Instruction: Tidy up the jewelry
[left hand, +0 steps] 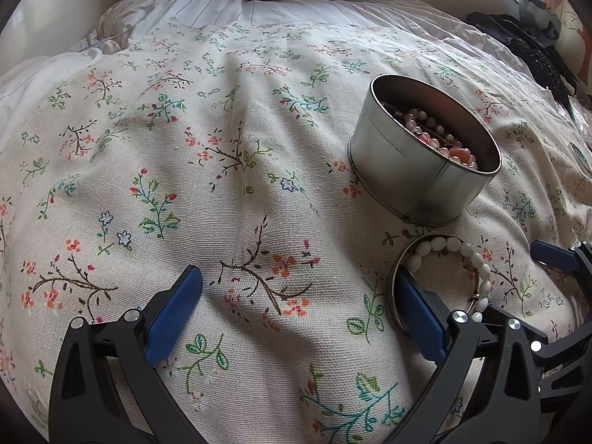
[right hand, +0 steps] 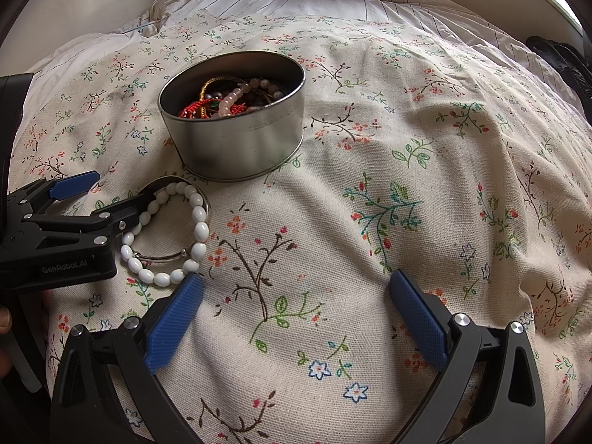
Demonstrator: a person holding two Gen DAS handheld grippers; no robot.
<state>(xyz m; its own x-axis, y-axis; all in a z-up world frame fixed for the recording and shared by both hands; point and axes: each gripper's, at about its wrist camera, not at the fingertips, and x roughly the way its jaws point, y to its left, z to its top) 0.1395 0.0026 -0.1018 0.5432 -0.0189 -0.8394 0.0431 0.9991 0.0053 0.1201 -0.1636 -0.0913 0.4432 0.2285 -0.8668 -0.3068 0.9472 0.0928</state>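
A round silver tin (left hand: 414,162) (right hand: 236,144) stands on the flowered cloth, with several bead strings and red and gold cords inside. In front of it a white bead bracelet (left hand: 467,249) (right hand: 199,229) lies over a thin metal bangle (left hand: 396,288) (right hand: 162,257). My left gripper (left hand: 296,314) (right hand: 101,198) is open and low over the cloth. Its right finger (left hand: 418,318) reaches inside the two rings, while the other is outside them. My right gripper (right hand: 296,318) is open over bare cloth to the right of the bracelet and holds nothing.
The flowered cloth (right hand: 407,203) covers a soft, wrinkled bed. White striped bedding (left hand: 296,7) lies behind it and a black object (left hand: 532,44) sits at the far right. A hand (right hand: 4,323) shows at the left edge.
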